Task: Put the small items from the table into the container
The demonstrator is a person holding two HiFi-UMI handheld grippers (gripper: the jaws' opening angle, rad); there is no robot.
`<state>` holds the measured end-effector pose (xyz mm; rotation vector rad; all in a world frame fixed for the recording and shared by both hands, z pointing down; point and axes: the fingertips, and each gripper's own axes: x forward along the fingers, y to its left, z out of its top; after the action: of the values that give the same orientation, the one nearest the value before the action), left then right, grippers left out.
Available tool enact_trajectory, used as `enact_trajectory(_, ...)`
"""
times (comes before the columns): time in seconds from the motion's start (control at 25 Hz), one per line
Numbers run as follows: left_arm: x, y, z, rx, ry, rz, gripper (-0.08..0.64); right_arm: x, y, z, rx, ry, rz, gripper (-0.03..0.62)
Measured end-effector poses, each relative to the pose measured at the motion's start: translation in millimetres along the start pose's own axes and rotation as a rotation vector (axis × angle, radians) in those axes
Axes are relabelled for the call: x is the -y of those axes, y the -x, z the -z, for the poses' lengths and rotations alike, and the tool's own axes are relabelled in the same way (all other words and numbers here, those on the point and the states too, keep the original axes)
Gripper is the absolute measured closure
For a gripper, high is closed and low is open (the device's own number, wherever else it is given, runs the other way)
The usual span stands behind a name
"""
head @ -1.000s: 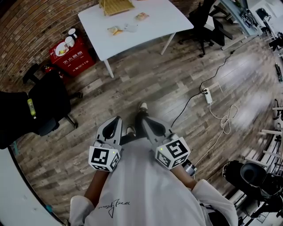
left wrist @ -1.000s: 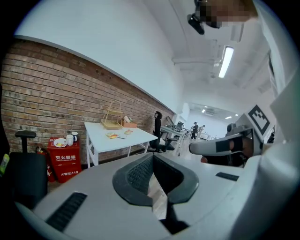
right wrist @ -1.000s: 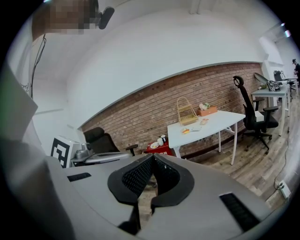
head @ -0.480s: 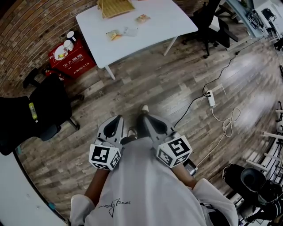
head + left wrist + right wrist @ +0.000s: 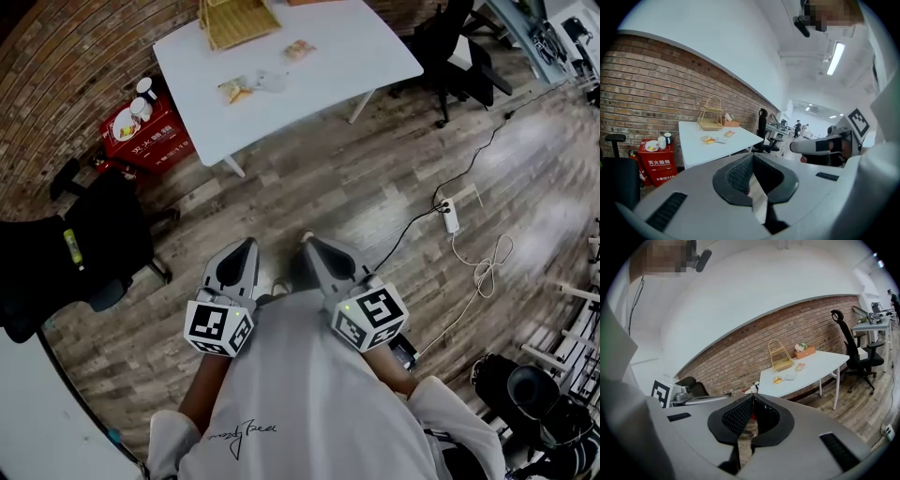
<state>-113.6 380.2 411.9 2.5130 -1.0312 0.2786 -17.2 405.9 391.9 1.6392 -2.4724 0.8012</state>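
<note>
Table [image 5: 347, 52] nearer, items [image 5: 236, 89] well beyond claws [image 5: 246, 247] [image 5: 310, 241]

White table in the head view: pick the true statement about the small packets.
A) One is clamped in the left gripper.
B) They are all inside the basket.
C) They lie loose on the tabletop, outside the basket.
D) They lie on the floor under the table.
C: the packets lie on the bare white table, outside the basket, while the left gripper and right gripper are shut on nothing, short of the table.
</note>
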Motion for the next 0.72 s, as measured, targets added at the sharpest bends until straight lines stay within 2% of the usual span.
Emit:
enact_trajectory(0.28, -4.1, -31.6, -18.3, 0.004, -0.009, -0.022, 0.551, 25.4, -18.4, -21.9, -0.002, 0.008, -0.028, 0.571)
enact_trajectory(0.48, 1.9, -52.7, -33.0, 0.05, 0.008, 0.007, 0.551, 47.6, -27.6, -36.6, 0.009, 0.007, -0.042, 0.571)
enact_trajectory(0.72, 4.9, -75.6, -46.0, 0.066, -0.022, -0.024, 0.551, 69.4, -33.3, -50.7, 0.028, 0.007, -0.068, 0.571)
